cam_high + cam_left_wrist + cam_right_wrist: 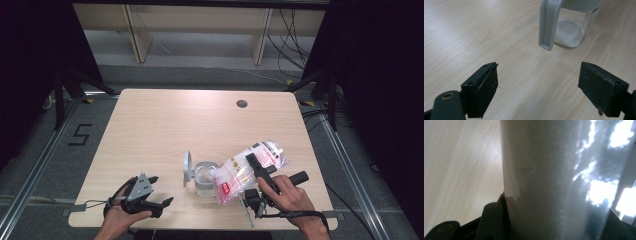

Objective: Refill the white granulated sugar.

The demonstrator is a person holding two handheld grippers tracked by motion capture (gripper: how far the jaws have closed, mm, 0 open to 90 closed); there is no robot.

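A clear plastic bag [250, 167] of white grains with a red and white label is held tilted, its lower end over a small clear container [204, 177] at the table's front middle. My right gripper [256, 172] is shut on the bag [554, 175], which hides most of its jaws. A grey lid or handle piece [187, 169] stands at the container's left side. My left gripper [161, 190] rests open near the front left edge. Its jaws [537, 87] stand wide apart on either side of bare table, pointing at the container [571, 32] and its grey piece [549, 25].
The wooden table [165, 125] has a round cable hole [242, 103] at the back right. Black curtains hang on both sides, and pale shelf legs stand behind the table. A "5" [80, 135] is marked on the floor at the left.
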